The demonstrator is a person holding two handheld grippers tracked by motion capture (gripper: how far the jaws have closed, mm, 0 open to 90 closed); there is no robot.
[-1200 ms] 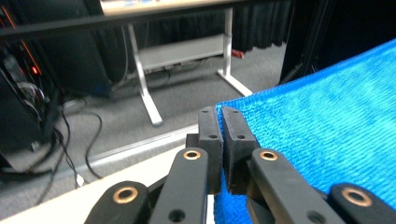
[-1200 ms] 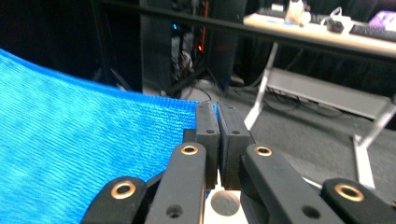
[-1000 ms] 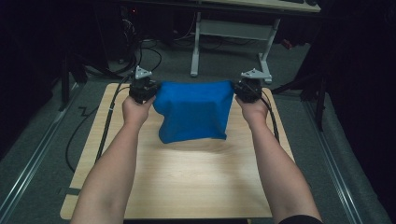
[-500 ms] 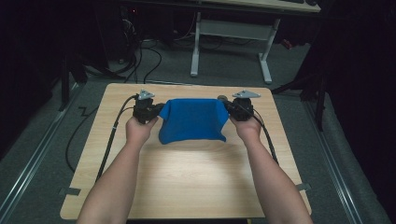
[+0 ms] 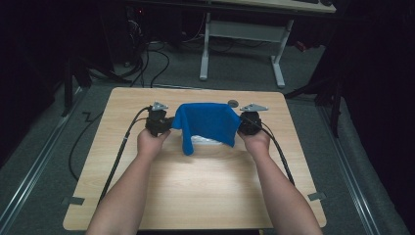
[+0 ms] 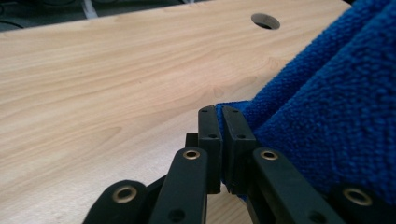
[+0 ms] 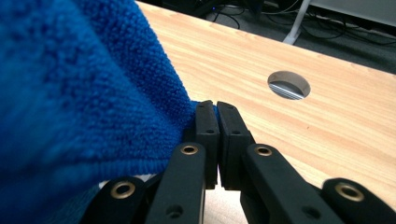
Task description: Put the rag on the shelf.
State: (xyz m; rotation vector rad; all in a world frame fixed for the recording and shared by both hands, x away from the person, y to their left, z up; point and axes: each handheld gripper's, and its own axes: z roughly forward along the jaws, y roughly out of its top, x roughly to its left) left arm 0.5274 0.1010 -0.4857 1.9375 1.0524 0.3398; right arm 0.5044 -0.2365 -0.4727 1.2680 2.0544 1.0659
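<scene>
Left claw clamped on the left corner of the blue towel, towel stretched and hanging between both hands above the far middle of the table, right claw clamped on its right corner.

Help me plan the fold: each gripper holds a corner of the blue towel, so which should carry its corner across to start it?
Neither is clearly better. The left gripper and right gripper are both shut on the blue towel, level with each other on the table. Both have bare wood beyond.
</scene>
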